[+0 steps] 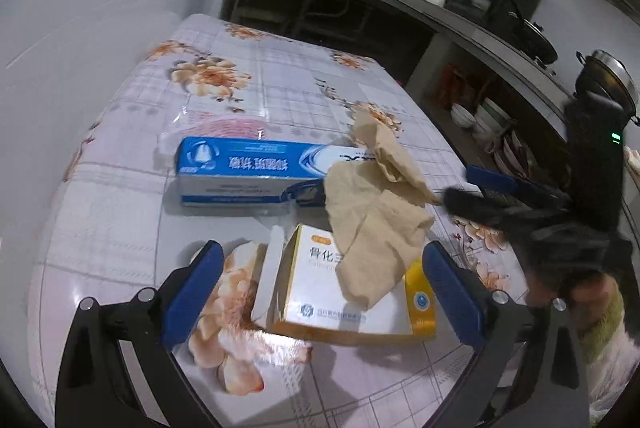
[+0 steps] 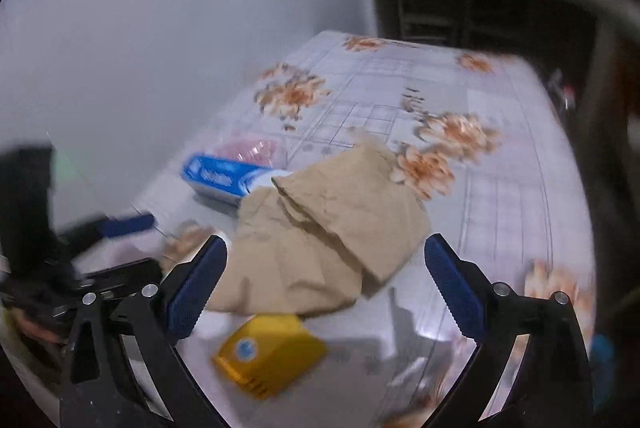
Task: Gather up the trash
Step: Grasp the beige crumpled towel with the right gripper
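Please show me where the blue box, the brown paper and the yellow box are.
blue box (image 1: 240, 167): left wrist view, on its long printed side.
brown paper (image 2: 320, 228): right wrist view, on its crumpled middle.
yellow box (image 2: 268, 356): right wrist view, on its yellow face.

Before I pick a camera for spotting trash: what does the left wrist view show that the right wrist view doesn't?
Only the left wrist view: the white printed face of the medicine box and the stove pot. Only the right wrist view: the left hand-held gripper at its edge. Both: the crumpled brown paper, the blue toothpaste box and the floral tablecloth.
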`<state>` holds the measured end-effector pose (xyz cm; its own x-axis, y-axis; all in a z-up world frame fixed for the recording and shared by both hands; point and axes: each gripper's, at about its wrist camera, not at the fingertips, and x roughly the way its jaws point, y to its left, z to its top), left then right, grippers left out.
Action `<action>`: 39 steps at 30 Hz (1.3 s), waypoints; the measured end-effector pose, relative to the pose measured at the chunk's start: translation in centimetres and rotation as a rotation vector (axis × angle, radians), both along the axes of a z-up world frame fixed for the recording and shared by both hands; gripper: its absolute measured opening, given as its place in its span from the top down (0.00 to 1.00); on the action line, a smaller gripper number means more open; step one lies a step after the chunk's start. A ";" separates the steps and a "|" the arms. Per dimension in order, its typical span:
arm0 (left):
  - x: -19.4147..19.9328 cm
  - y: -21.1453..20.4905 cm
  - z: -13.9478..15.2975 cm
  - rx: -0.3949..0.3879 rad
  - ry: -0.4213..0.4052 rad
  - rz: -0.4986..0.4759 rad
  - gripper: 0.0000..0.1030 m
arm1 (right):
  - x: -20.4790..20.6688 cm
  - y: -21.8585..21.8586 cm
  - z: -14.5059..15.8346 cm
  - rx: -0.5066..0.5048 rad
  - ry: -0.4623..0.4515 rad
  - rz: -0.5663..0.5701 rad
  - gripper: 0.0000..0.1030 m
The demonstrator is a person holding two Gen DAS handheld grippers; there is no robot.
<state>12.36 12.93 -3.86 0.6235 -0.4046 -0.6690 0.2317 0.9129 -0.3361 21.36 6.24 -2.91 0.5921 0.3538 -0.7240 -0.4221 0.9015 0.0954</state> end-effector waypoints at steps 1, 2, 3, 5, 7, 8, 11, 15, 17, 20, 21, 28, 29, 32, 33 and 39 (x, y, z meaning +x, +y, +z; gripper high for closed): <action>0.2 0.0 -0.1 -0.003 -0.006 -0.001 0.05 | 0.4 0.8 -0.3 -0.042 -0.005 0.013 0.08; 0.3 0.0 -0.3 -0.006 -0.010 -0.003 0.06 | 0.7 1.2 -0.8 -0.065 0.002 0.021 0.08; 0.5 0.0 -0.6 -0.006 -0.012 -0.003 0.07 | 1.1 1.5 -1.3 -0.086 0.015 0.029 0.10; 0.8 -0.1 -1.1 0.005 -0.001 -0.003 0.14 | 1.7 1.9 -2.4 -0.110 0.048 0.034 0.18; 1.0 0.0 -1.8 0.010 0.012 -0.004 0.17 | 2.4 1.9 -3.8 -0.148 0.096 0.013 0.29; 1.0 0.1 -2.0 0.006 0.019 -0.006 0.19 | 2.6 1.9 -4.3 -0.161 0.119 0.001 0.36; 1.0 0.5 -2.7 -0.021 0.041 -0.016 0.24 | 2.4 1.5 -5.0 -0.149 0.154 -0.019 0.56; 1.1 1.3 -3.4 -0.061 0.069 -0.025 0.30 | 2.2 0.4 -5.1 -0.124 0.193 -0.071 0.85; 1.0 1.5 -3.5 -0.064 0.066 -0.026 0.33 | 1.9 -0.2 -4.9 -0.101 0.204 -0.094 0.92; 0.9 1.5 -3.6 -0.060 0.061 -0.031 0.37 | 1.4 -1.2 -4.5 -0.075 0.203 -0.131 0.95; 0.9 1.5 -3.7 -0.054 0.061 -0.033 0.37 | 1.1 -1.8 -4.3 -0.062 0.201 -0.151 0.96; 0.7 0.8 -4.0 -0.018 0.063 -0.036 0.45 | -0.9 -6.2 -2.8 0.064 0.220 -0.274 0.97; 0.6 0.8 -3.9 -0.018 0.058 -0.037 0.46 | -1.2 -6.8 -2.6 0.097 0.230 -0.284 0.97; 0.2 0.7 -3.1 -0.018 0.026 -0.044 0.46 | -2.1 -8.7 -2.6 0.243 0.293 -0.292 0.97; 0.0 0.6 -2.7 -0.020 0.010 -0.050 0.46 | -2.5 -9.2 -2.7 0.296 0.322 -0.289 0.97; -1.4 -1.4 -0.5 -0.069 -0.067 -0.163 0.46 | -4.7 -12.0 -5.6 0.738 0.595 -0.235 0.97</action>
<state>10.99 11.56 -4.33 0.5880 -0.5476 -0.5953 0.3988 0.8366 -0.3757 16.67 -5.81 -8.52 0.3149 0.7577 -0.5716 0.0602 0.5850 0.8088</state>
